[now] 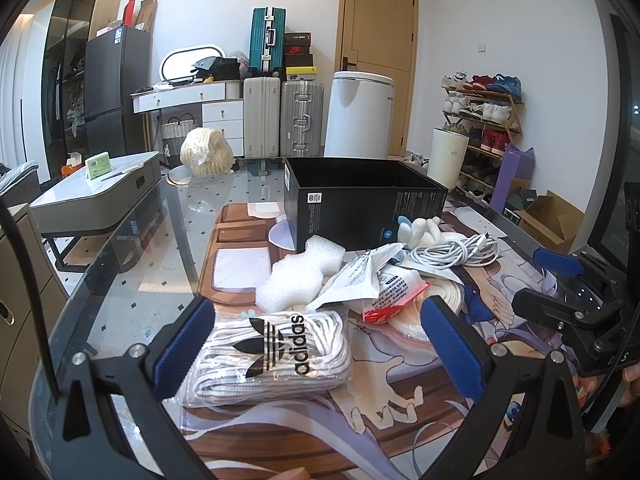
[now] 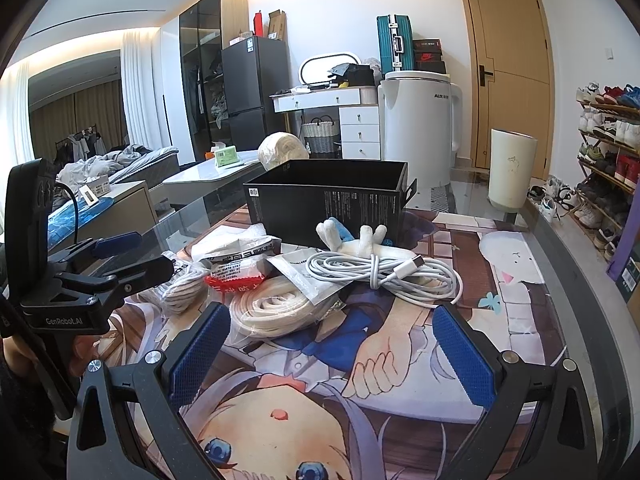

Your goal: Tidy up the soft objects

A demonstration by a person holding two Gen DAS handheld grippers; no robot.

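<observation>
Soft items, led by the clear adidas-printed bag of striped white laces (image 1: 272, 356), lie lower centre on the tabletop (image 1: 132, 280). Left gripper (image 1: 320, 340) fingers straddle it, open; right gripper (image 2: 332, 356) open, empty. Risk: slippery film may slide out on closing.

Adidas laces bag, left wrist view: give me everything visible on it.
The adidas laces bag is a clear plastic pouch printed with a black trefoil logo and "adidas" wordmark, stuffed with coiled flat white laces with grey striping. It lies flat on the printed desk mat, sealed as far as shows, logo up. It sits between the open fingers of the left gripper, close to the left pad; contact cannot be told. White foam lies just behind it. In the right wrist view it is mostly hidden.
</observation>
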